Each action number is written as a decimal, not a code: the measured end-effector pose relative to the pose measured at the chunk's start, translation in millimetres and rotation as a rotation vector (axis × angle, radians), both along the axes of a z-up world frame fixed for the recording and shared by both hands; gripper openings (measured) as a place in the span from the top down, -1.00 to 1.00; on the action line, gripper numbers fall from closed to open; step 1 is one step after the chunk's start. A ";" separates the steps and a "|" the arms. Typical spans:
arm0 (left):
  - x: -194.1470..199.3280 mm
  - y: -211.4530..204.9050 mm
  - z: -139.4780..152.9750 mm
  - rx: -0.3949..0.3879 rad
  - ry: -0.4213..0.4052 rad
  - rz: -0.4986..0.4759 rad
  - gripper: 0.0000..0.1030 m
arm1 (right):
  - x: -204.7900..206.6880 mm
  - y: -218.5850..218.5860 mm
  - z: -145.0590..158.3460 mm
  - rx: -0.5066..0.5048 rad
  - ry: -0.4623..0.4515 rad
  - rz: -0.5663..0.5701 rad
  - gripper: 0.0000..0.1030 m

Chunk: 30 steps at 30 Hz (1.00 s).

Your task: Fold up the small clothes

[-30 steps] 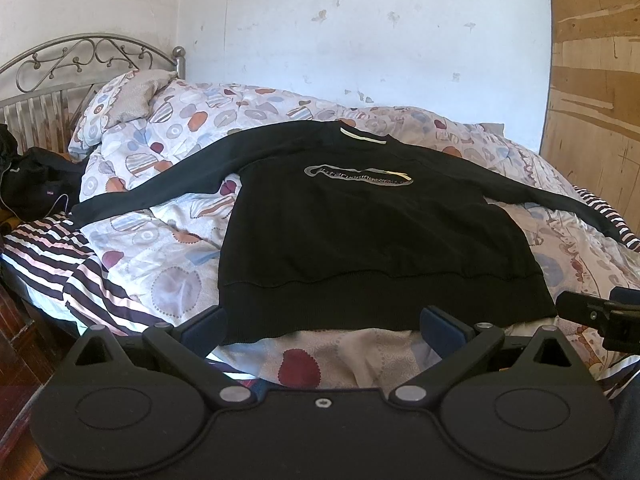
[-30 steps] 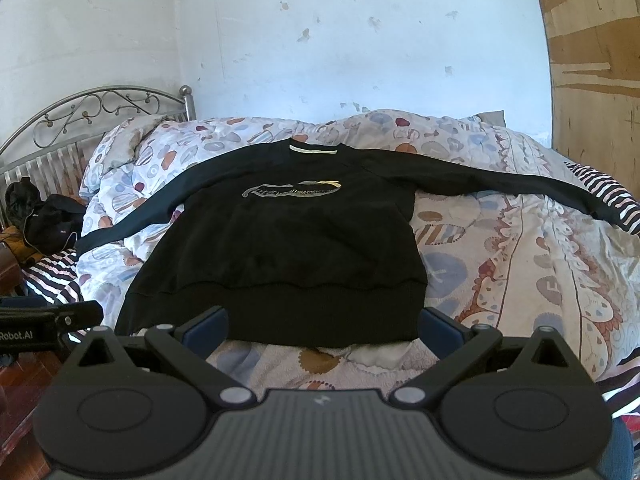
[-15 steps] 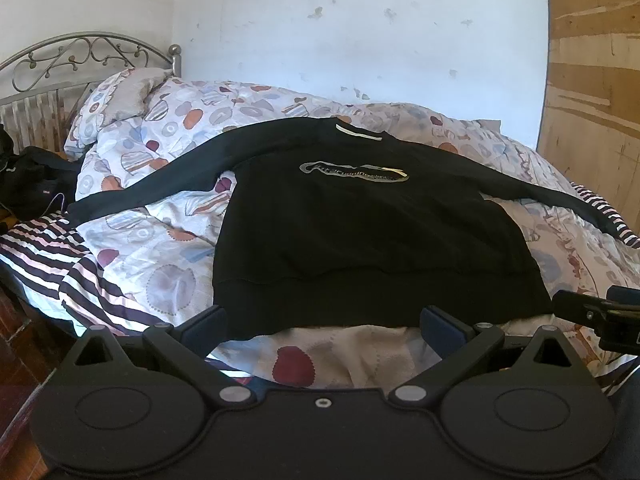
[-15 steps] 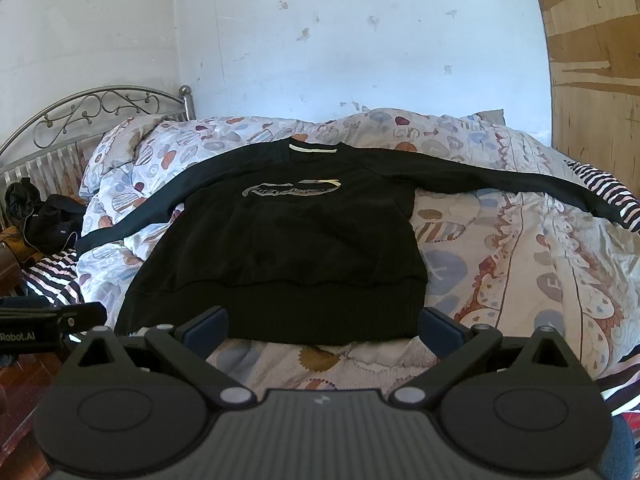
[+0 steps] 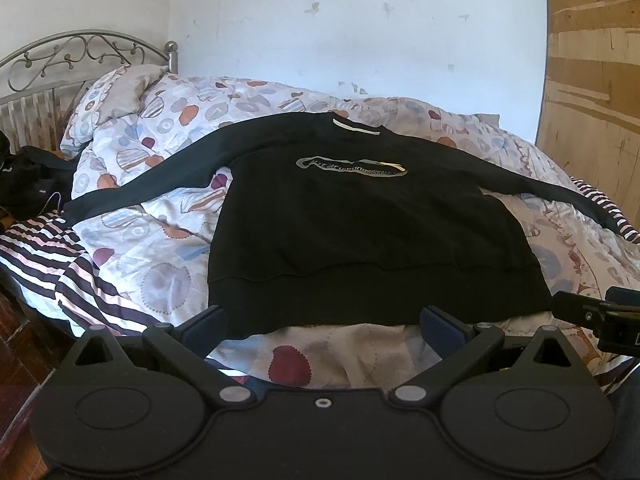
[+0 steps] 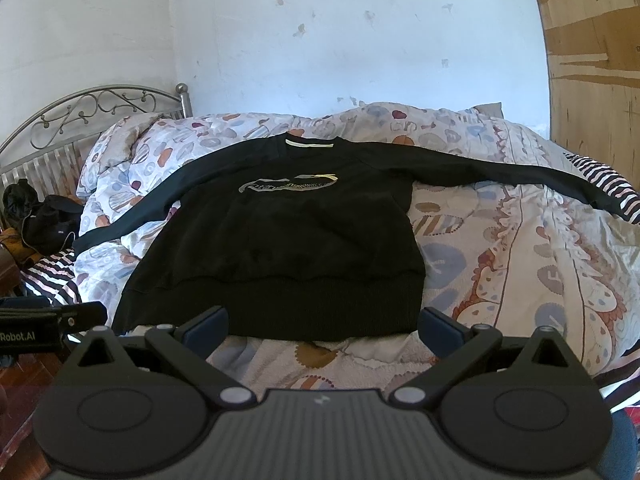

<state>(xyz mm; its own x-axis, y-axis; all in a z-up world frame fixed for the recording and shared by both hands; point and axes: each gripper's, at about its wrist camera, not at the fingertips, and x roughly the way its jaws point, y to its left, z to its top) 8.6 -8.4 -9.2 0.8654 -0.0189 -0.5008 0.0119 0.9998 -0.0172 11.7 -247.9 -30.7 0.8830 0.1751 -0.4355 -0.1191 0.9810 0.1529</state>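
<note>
Lying flat on the bed, a black sweatshirt (image 5: 372, 232) is spread front side up on a patterned quilt (image 5: 160, 240), its collar toward the far wall and its ribbed hem toward the near edge. Going from the left: a metal headboard (image 5: 80, 56) stands at the far left, with a dark bundle (image 5: 28, 184) below it and a pillow (image 5: 120, 92) just to its right. A striped blanket (image 5: 44, 252) covers the near-left corner of the bed. The sweatshirt's left sleeve runs out over the quilt toward that side, its cuff ending close to the stripes. A silver oval logo (image 5: 352, 167) sits on the chest, and a pale label shows inside the collar. The right sleeve stretches far right, its cuff reaching another striped patch at the bed's edge. A wooden panel (image 5: 592, 80) fills the far right.

The left gripper (image 5: 320, 324) hovers just off the near hem with its jaws spread wide and nothing between them. The right gripper (image 6: 322, 324) hangs likewise at the hem, jaws wide apart and empty; from its view the sweatshirt (image 6: 280, 248) lies left of centre on the quilt (image 6: 520, 260). Each tool shows at the edge of the other's view.
</note>
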 end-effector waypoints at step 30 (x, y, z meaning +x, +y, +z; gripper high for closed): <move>101.1 -29.1 7.1 -0.002 0.137 -0.033 -0.99 | 81.0 -56.3 8.7 0.035 0.156 -0.179 -1.00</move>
